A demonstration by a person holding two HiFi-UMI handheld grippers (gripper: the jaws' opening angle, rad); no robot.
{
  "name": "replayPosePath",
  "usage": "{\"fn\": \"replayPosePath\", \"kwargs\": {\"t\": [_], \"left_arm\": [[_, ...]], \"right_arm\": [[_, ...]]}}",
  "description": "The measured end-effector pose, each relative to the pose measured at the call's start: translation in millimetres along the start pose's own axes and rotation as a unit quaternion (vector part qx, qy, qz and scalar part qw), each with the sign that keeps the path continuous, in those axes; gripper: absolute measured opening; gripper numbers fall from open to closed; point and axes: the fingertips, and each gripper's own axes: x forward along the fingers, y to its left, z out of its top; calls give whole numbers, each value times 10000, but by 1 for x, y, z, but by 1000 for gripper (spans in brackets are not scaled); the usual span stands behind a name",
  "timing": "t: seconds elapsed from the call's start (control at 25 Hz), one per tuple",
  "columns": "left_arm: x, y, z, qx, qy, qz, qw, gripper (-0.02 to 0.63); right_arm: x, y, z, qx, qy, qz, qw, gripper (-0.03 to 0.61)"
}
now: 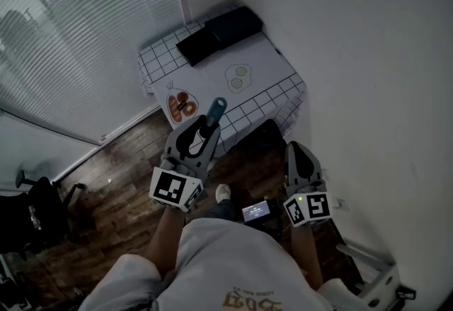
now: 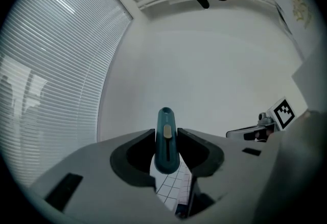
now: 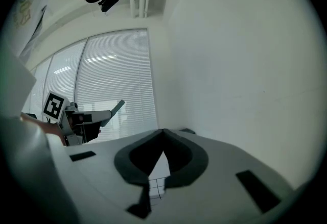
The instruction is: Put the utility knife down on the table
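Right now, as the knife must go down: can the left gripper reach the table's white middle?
Probably yes: the left gripper, shut on the utility knife, faces the table with nothing between.

The left gripper [image 1: 206, 127] and right gripper [image 1: 297, 150] are grey with black pads [image 2: 134, 155]. Each bears a black-and-white marker cube [image 1: 175, 189]. The shirt [image 1: 233, 260] is white.

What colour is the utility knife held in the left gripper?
The utility knife is dark teal with a pale beige slider; it shows best in the left gripper view.
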Motion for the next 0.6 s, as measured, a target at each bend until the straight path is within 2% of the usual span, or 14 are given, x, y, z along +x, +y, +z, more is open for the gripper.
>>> {"fn": "replayPosePath", "kwargs": {"t": [0.32,0.6], "left_arm": [[23,38,-7,-26,112,118,9999,143],[54,68,-12,26,229,453,9987,143]], "right_arm": [[50,10,-4,-255,295,287,9988,8],[100,-10,5,-298,285,620,9972,8]]}}
